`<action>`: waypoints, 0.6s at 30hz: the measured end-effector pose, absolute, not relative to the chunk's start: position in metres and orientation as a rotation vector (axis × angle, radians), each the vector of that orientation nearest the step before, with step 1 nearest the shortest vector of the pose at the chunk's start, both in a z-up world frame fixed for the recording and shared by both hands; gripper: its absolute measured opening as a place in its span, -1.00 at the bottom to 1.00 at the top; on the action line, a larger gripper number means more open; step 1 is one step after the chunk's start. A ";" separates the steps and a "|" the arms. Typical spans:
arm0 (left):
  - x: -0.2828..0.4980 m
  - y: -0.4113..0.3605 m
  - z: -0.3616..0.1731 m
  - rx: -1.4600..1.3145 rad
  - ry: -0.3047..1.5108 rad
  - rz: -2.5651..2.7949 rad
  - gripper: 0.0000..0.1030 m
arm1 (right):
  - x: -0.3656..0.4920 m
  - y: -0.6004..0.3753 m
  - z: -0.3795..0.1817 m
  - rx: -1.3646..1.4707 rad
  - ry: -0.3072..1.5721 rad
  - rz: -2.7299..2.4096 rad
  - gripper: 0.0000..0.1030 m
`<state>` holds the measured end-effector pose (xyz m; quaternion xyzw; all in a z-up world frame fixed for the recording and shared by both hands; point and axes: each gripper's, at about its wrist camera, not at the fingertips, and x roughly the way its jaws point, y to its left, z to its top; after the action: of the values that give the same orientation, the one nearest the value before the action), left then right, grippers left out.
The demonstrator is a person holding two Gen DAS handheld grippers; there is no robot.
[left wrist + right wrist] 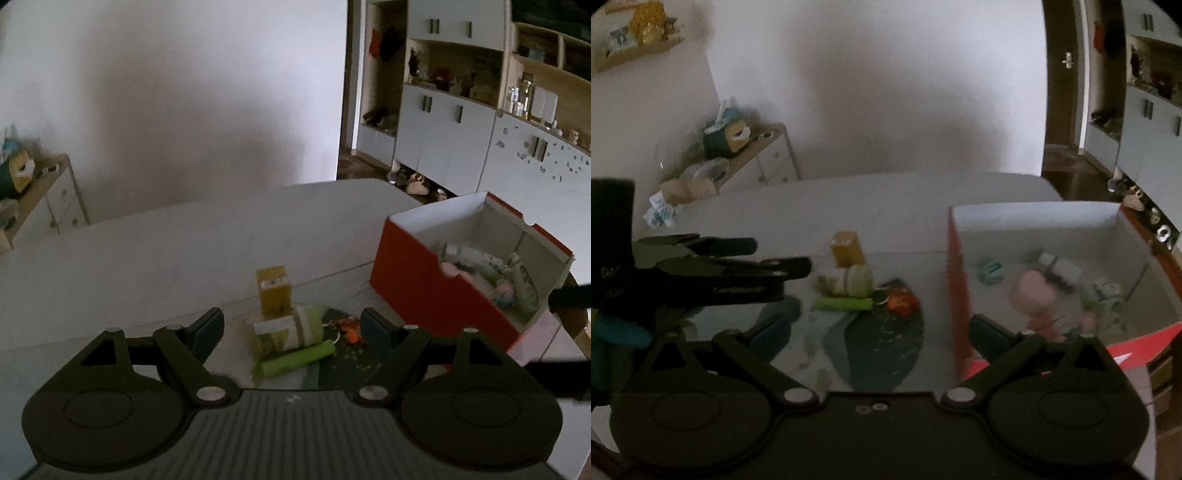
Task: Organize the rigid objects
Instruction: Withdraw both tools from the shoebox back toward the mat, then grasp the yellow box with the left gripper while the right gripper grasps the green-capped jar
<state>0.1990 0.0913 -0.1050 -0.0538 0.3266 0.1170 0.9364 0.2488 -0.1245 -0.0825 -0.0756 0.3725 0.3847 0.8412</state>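
Spreading across most of both views is a pale surface, and at about 3 o'clock on it stands an open red box with a white inside, already holding a jumble of small items, among them something pink. Just left of the box, near the middle of the surface, waits the remaining cluster: a small yellow carton standing upright at the cluster's 12 o'clock, a pale green and white cylinder lying on its side touching the carton's base, a bright green stick lying at the cluster's 6 o'clock, and a tiny orange piece at 3 o'clock beside a metal ring. Because these things touch or crowd one another, closing on one may well topple the carton or set the cylinder rolling, and dim, blurred views make aiming harder. Seen from its own camera, the left tongs hover with jaws spread wide around the cluster, pinching nothing, no pad visibly touching anything. Nearer the box, the right tongs are likewise spread and empty, one finger close against the red wall, which it could knock.
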 end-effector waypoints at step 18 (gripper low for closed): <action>0.228 0.126 -0.159 -0.179 0.777 0.223 0.57 | 0.256 -0.060 -0.151 -0.320 0.869 0.809 0.89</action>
<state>0.2284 0.1256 -0.1585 -0.0870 0.3775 0.1084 0.9155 0.2557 -0.0597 -0.1509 -0.1503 0.4076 0.3795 0.8169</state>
